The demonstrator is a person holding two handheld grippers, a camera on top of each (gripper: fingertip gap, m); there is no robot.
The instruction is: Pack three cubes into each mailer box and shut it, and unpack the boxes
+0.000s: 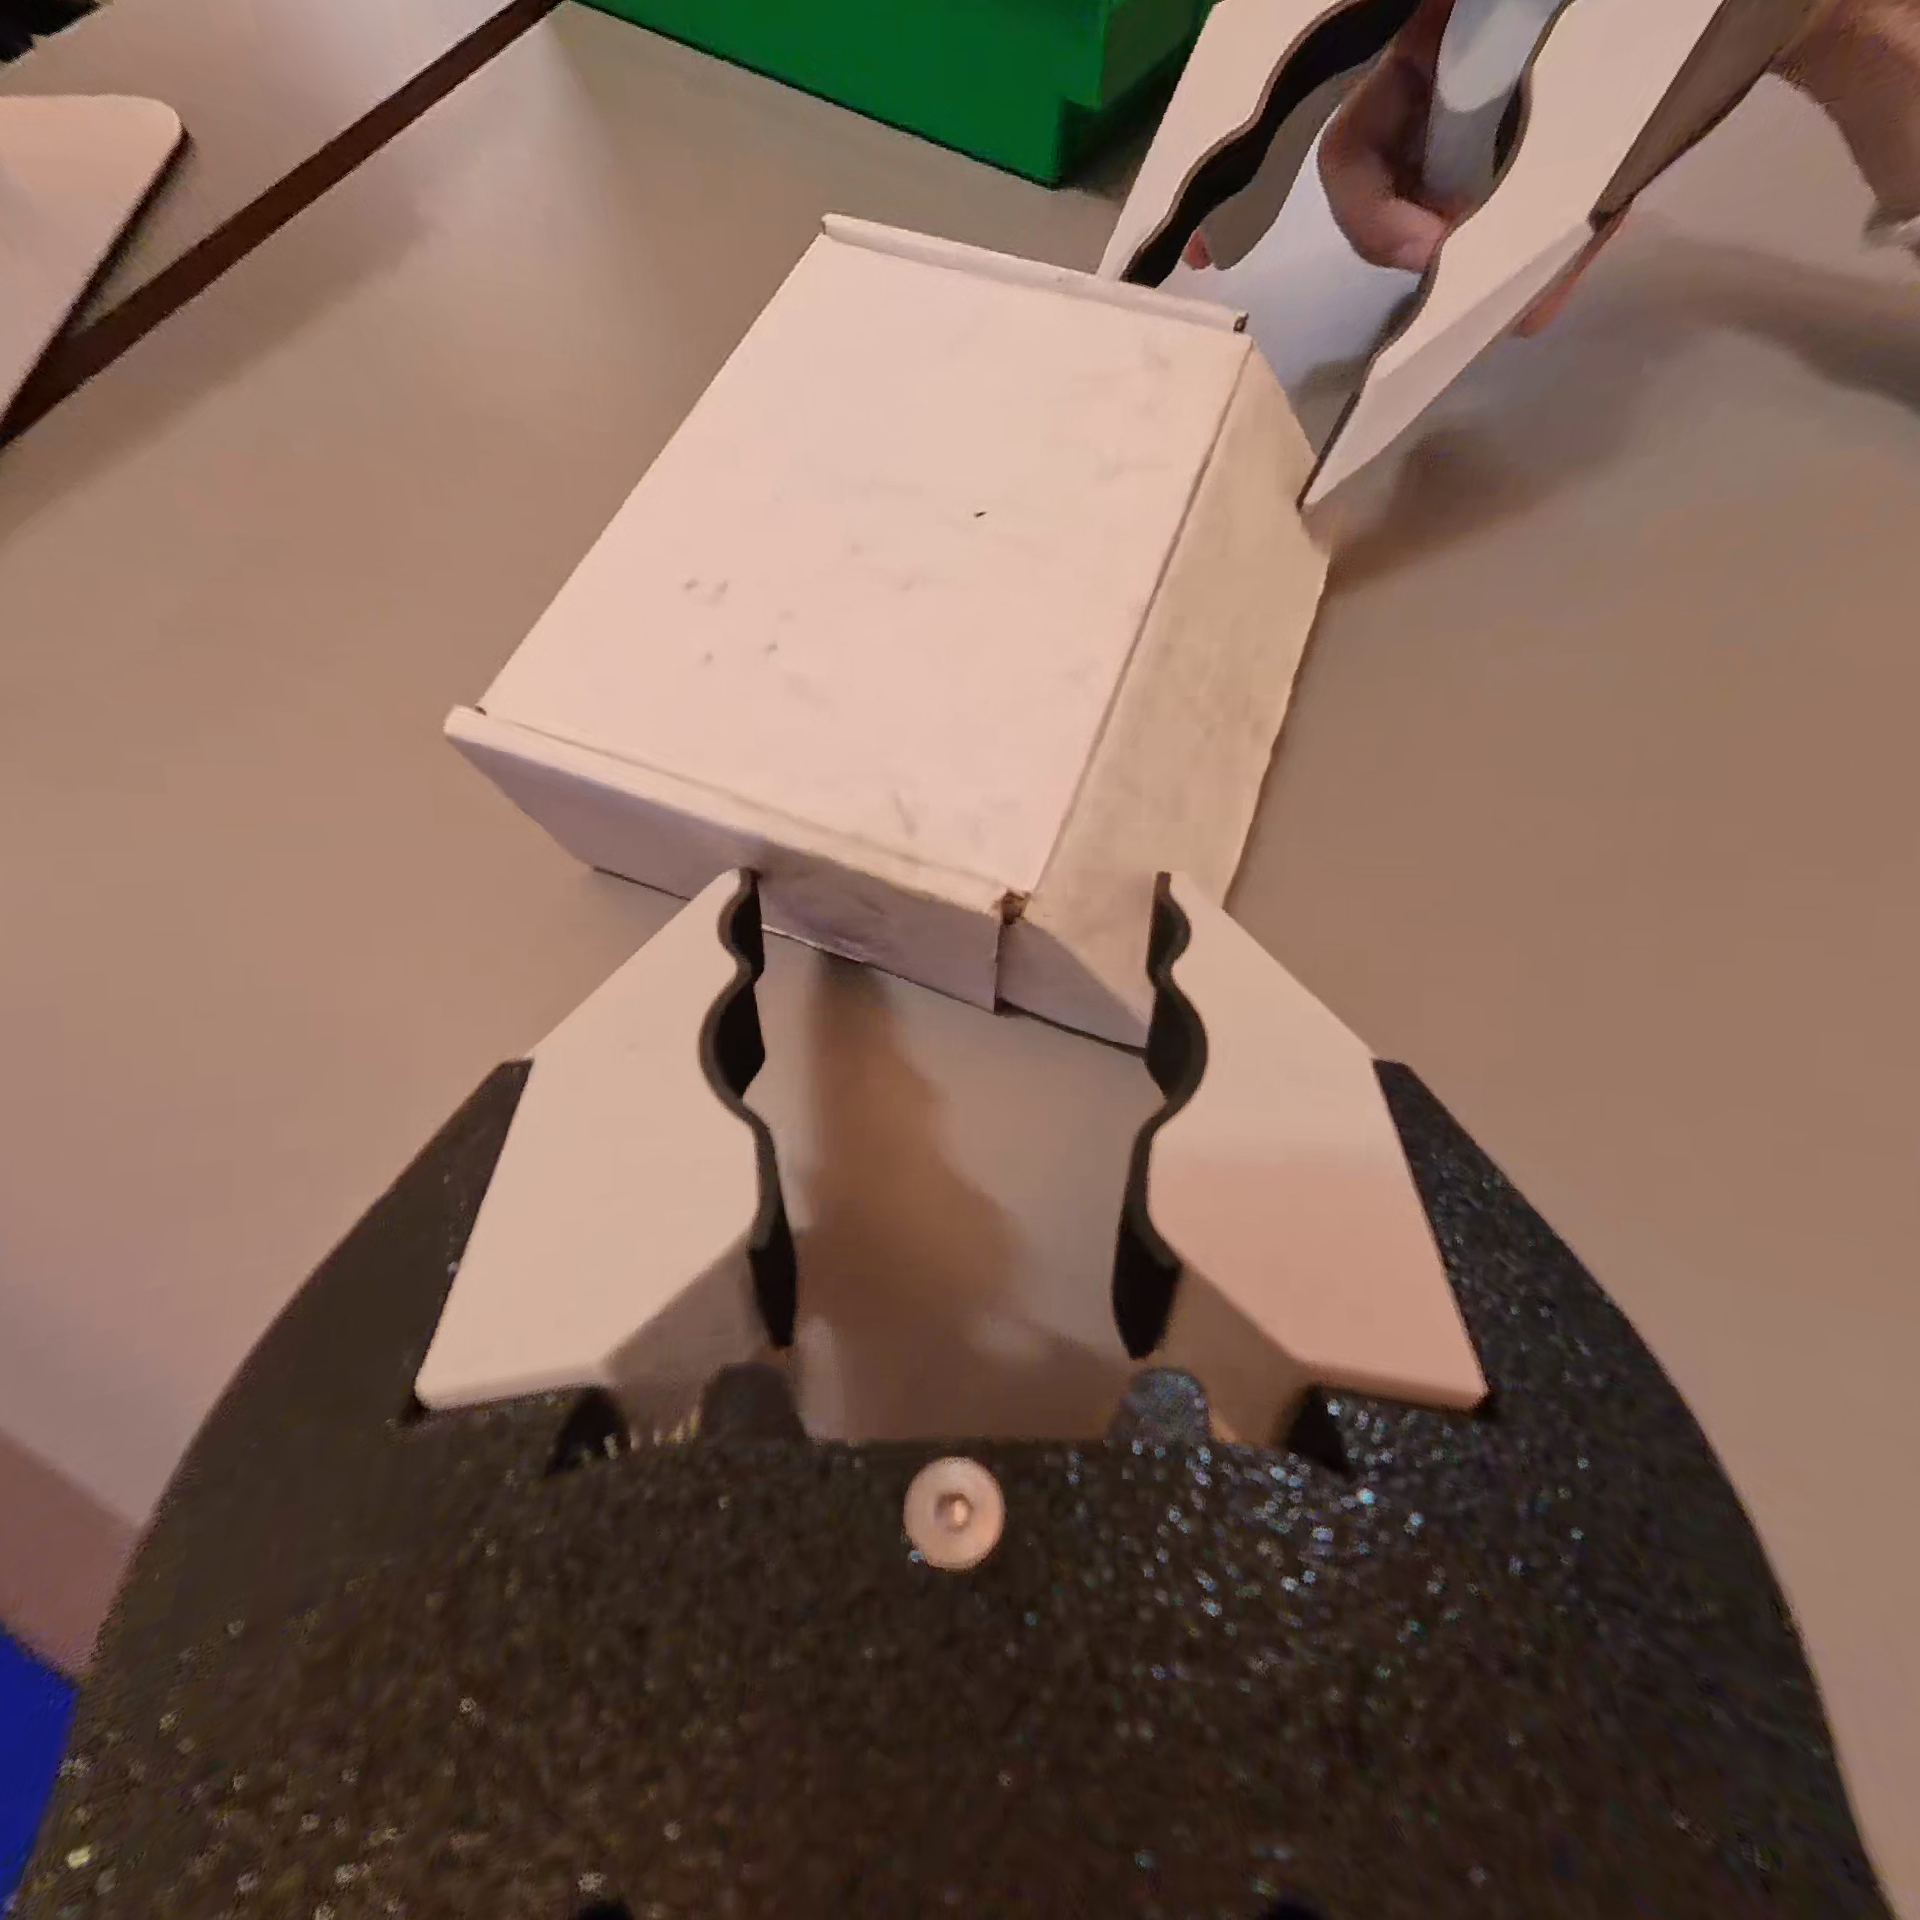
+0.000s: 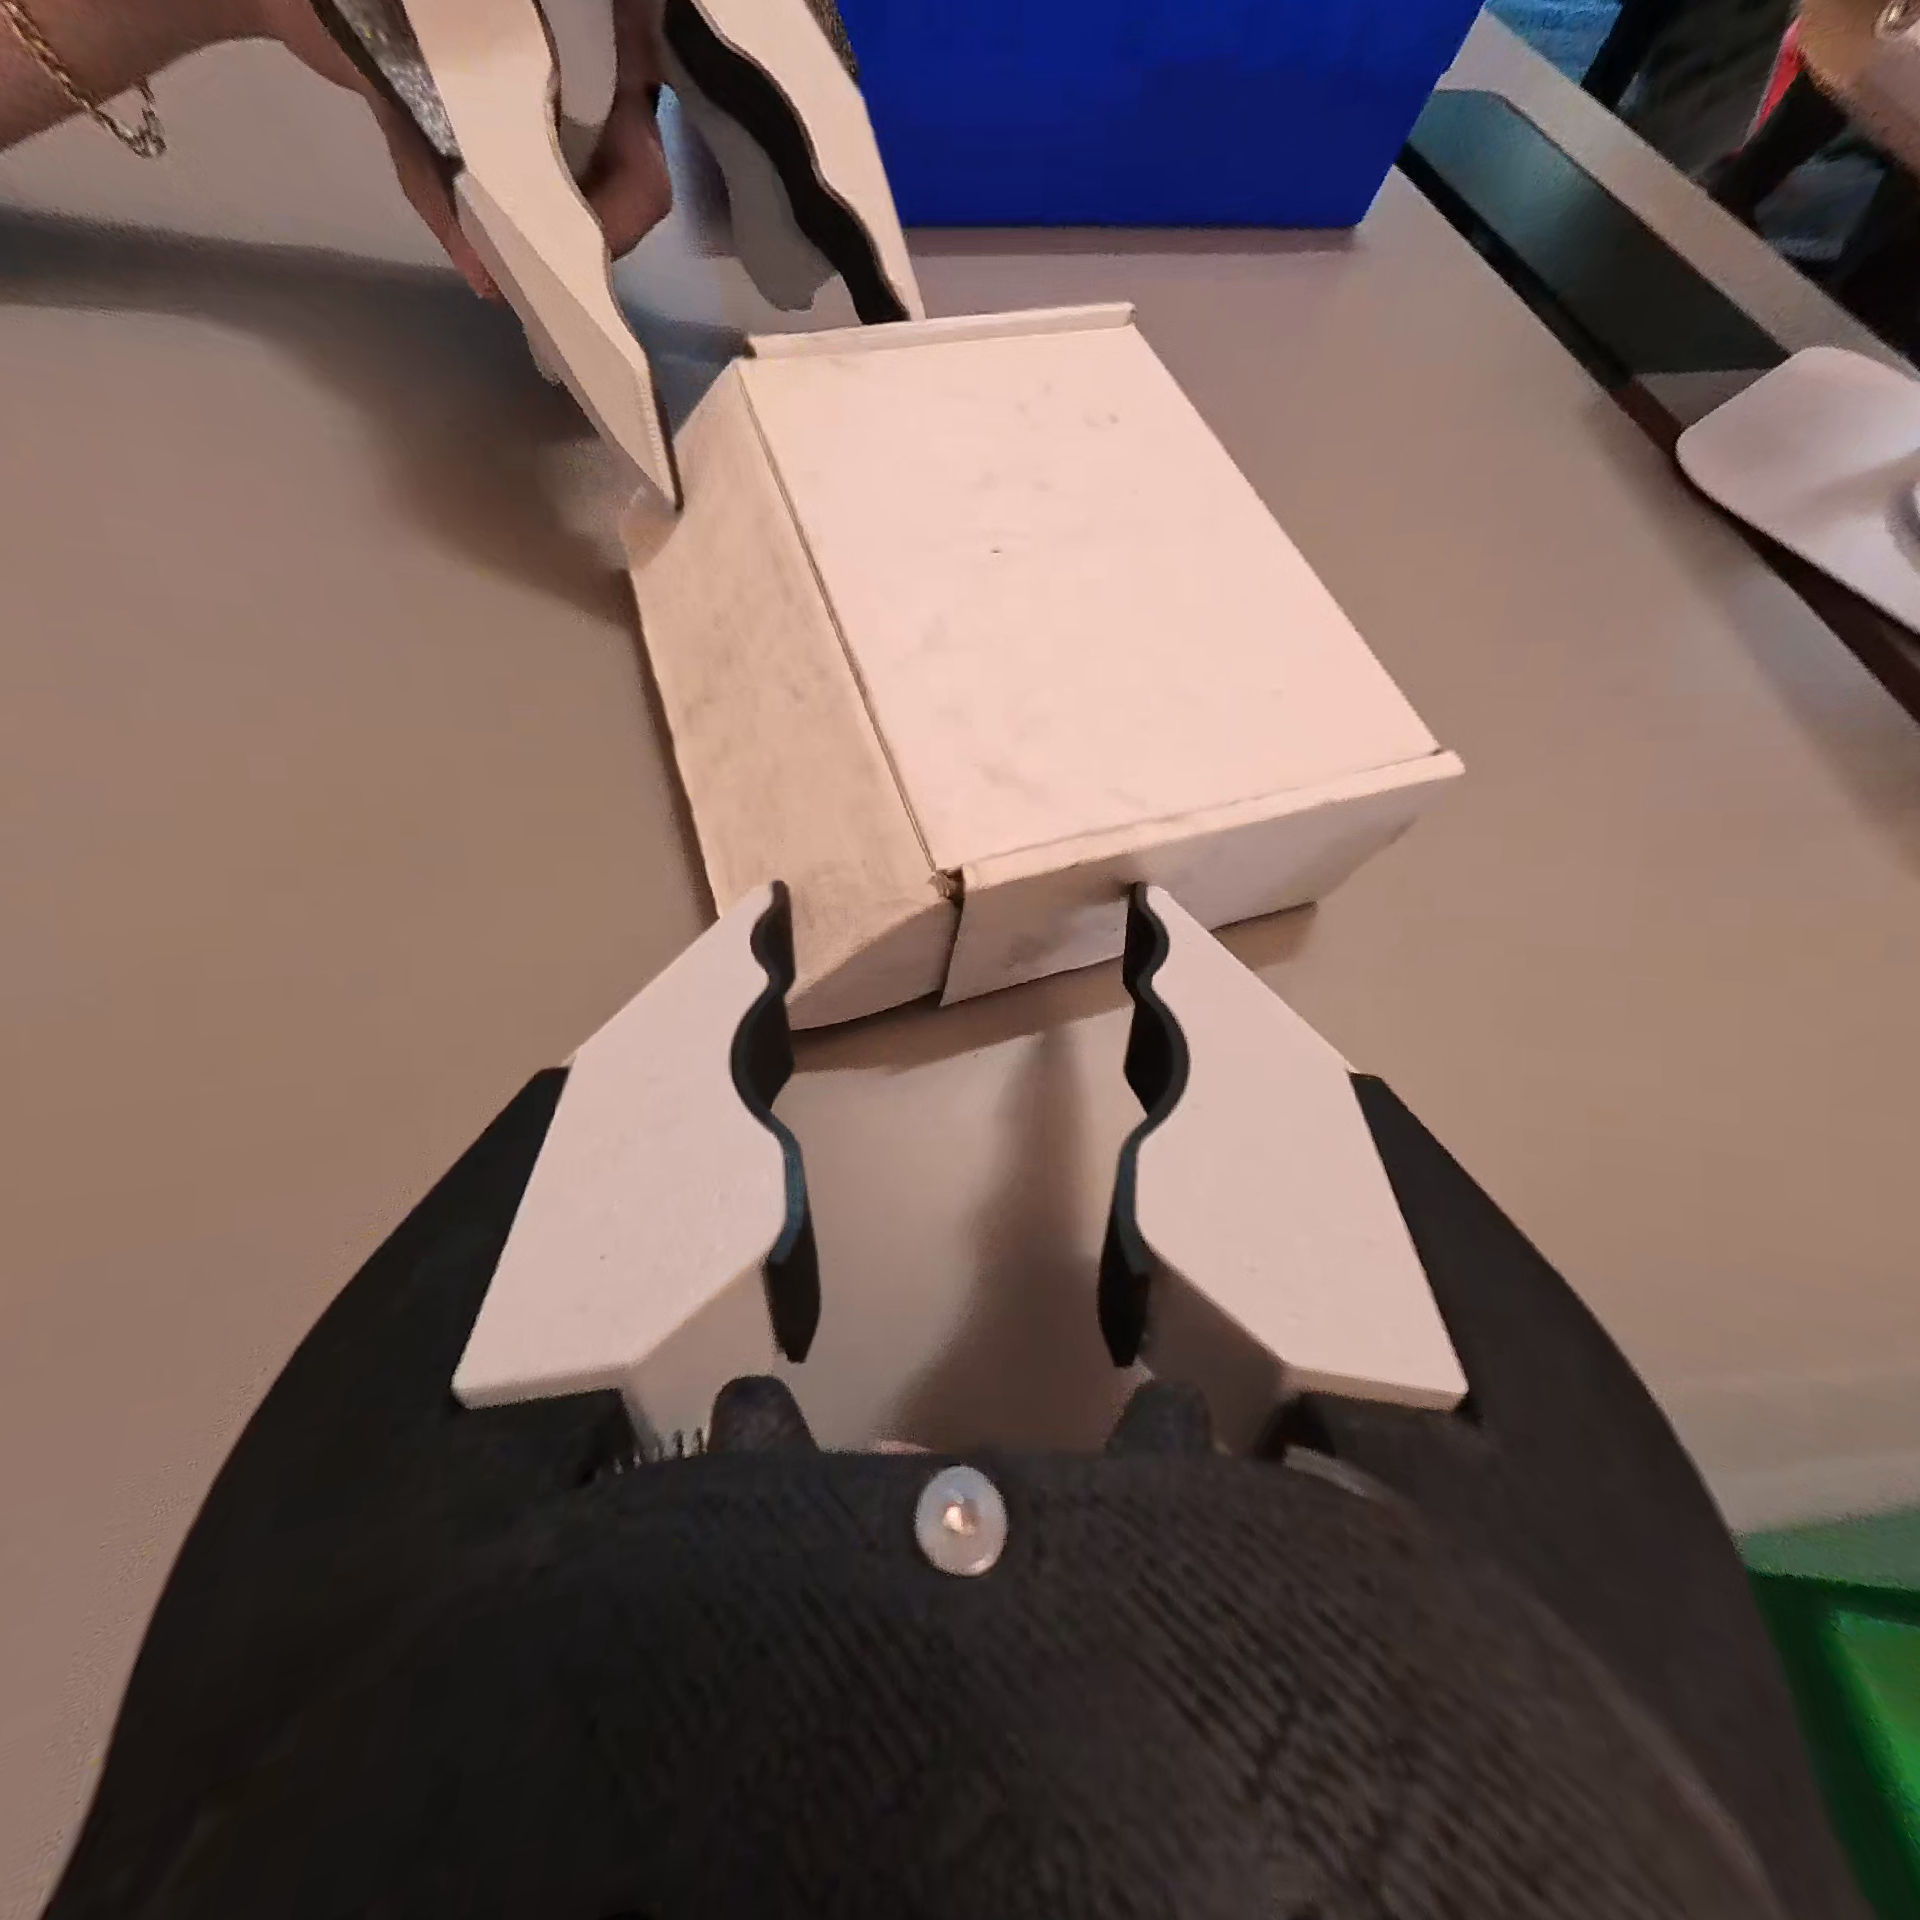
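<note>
left gripper (image 1: pixel 956 883): its two white fingers stand apart and hold nothing, the tips at one end corner of the mailer box (image 1: pixel 894 623), one finger just in front of the short end wall, the other beside the long side flap. whether the tips touch the cardboard cannot be told. right gripper (image 2: pixel 956 894): fingers likewise spread and empty, placed at the opposite end corner of the same box, with the corner seam between the two tips. in the left wrist view the right gripper (image 1: pixel 1226 384) appears at the far end of the box, one fingertip down beside the box's far corner; a hand (image 1: pixel 1392 197) grips its handle. in the right wrist view the left gripper (image 2: pixel 790 405) appears in the mirrored place, one fingertip down at the far corner of the box, a hand (image 2: pixel 613 177) behind it.

mailer box (image 2: pixel 1039 623): white, scuffed, lid down, lying flat on the grey table (image 1: pixel 312 520), between the two grippers. the long side flap slopes out to the table and is not tucked flush.

beyond the box, on the right gripper's side, a green bin (image 1: pixel 935 73); on the left gripper's side, a blue bin (image 2: pixel 1143 104). well apart from the box, across a dark strip, a white rounded sheet (image 2: pixel 1808 488).
</note>
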